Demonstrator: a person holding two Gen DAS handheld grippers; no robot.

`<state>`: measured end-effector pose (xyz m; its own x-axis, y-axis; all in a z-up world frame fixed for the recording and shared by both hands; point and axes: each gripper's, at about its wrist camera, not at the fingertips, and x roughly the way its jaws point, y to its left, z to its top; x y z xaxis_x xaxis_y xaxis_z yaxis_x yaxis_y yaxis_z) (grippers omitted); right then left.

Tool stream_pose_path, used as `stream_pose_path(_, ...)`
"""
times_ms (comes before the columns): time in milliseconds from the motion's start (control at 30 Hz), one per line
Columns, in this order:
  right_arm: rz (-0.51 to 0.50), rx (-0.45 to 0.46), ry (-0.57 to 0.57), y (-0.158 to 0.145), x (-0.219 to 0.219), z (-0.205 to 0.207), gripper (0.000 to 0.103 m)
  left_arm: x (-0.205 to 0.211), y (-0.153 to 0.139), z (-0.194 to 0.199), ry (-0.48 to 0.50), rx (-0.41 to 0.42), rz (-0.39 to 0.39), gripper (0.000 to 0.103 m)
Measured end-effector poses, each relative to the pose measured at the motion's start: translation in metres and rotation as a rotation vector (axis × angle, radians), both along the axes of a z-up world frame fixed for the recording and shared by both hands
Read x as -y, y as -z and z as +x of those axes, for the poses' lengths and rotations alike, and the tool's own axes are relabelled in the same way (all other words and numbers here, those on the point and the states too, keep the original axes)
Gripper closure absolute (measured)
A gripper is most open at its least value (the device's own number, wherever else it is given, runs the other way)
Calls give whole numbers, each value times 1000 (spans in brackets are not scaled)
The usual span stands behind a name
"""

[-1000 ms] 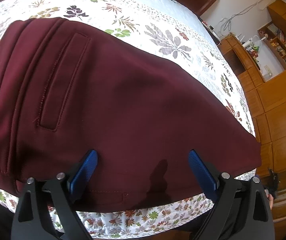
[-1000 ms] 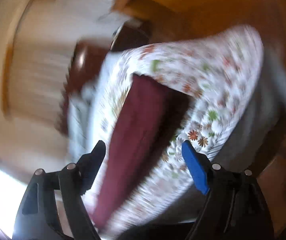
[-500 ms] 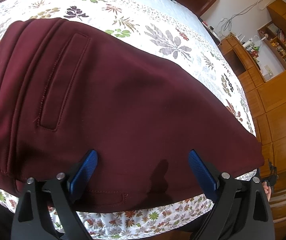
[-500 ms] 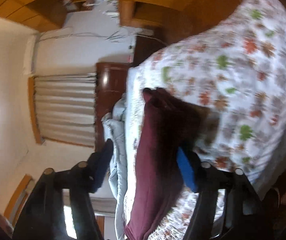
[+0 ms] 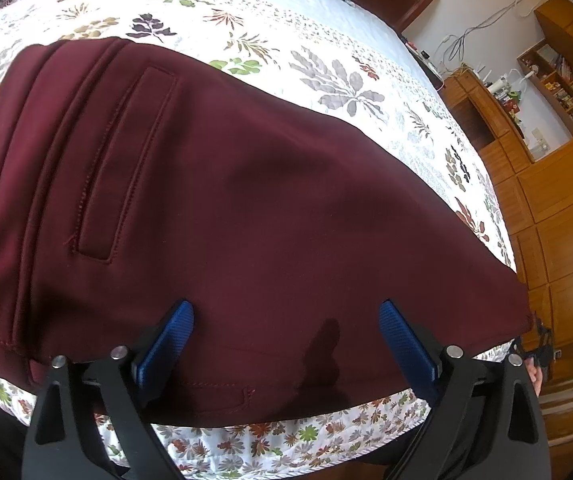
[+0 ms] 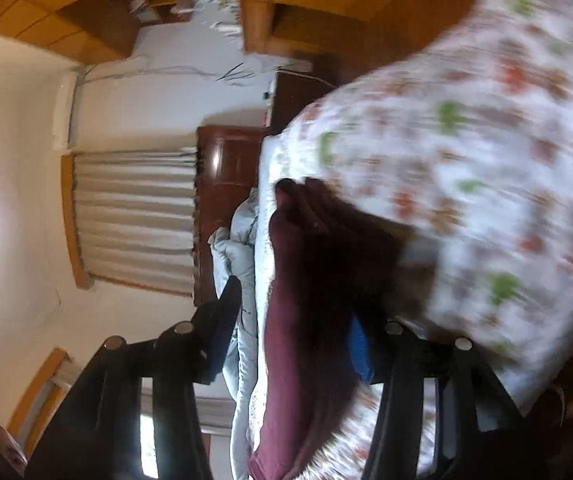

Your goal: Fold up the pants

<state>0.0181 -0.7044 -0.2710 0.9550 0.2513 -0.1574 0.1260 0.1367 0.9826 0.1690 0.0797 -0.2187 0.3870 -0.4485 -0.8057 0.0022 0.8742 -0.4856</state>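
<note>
Dark maroon pants (image 5: 246,208) lie flat on a floral bedspread (image 5: 326,64), waistband and a welt pocket at the left, narrowing toward the right. My left gripper (image 5: 286,320) is open and hovers over the pants' near edge. In the right wrist view, rolled sideways and blurred, the pants' end (image 6: 306,300) lies between the fingers of my open right gripper (image 6: 298,320) at the bed's edge; the blue right finger (image 6: 360,354) is partly hidden behind the cloth.
Wooden cabinets and shelves (image 5: 558,168) stand right of the bed. A dark headboard (image 6: 226,184), a grey duvet (image 6: 234,264) and curtains (image 6: 134,216) are at the far end. A hand (image 5: 536,372) shows at the right bed corner.
The right gripper has swung and closed in on the pants' end, so the cloth now sits between its fingers. The left gripper and the pants beneath it have not moved.
</note>
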Motion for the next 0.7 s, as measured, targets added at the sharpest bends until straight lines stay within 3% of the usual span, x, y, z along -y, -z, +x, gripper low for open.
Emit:
stream_pose_path(133, 21, -24, 14, 10, 3, 4, 73, -1, -1, 0, -4, -2, -8, 8)
stream_pose_path(333, -46, -91, -18, -3, 4, 6, 81, -3, 0, -1, 3, 6, -13, 8)
stream_pose_path(400, -106, -130, -30, -18, 2, 11, 83, -6, -1, -2, 1, 8, -23, 8)
stream_pose_path(533, -337, -226, -54, -69, -17, 24, 84, -12, -6, -6, -11, 23, -44, 8)
stream_pose_path(700, -586, -272, -70, -128, -57, 39, 84, -27, -11, -13, -32, 42, -52, 8)
